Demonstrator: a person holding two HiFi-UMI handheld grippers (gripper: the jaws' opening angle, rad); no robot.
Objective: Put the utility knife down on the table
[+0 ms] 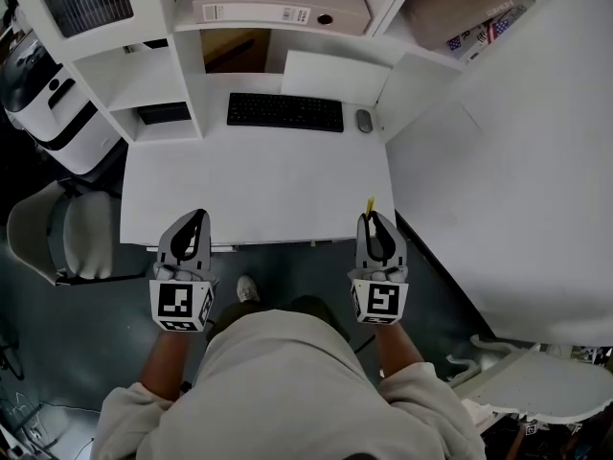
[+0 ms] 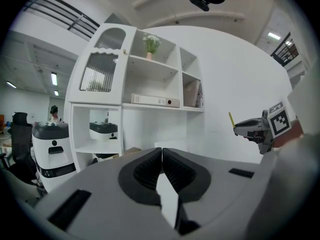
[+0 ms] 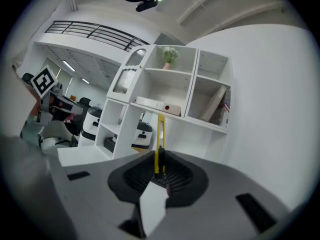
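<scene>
A slim yellow utility knife (image 3: 160,143) stands upright between the jaws of my right gripper (image 3: 161,170), which is shut on its lower end. In the head view its yellow tip (image 1: 370,205) pokes out ahead of the right gripper (image 1: 376,224), just past the front edge of the white table (image 1: 257,190). My left gripper (image 1: 192,228) sits at the same edge further left, its jaws shut with nothing between them (image 2: 162,160). From the left gripper view, the right gripper (image 2: 241,128) and the knife's tip (image 2: 231,118) show at the right.
A black keyboard (image 1: 284,111) and a mouse (image 1: 364,120) lie at the back of the table under a white shelf unit (image 1: 278,8) with a binder. A white curved wall (image 1: 517,161) closes the right side. A chair (image 1: 57,233) stands left of the table.
</scene>
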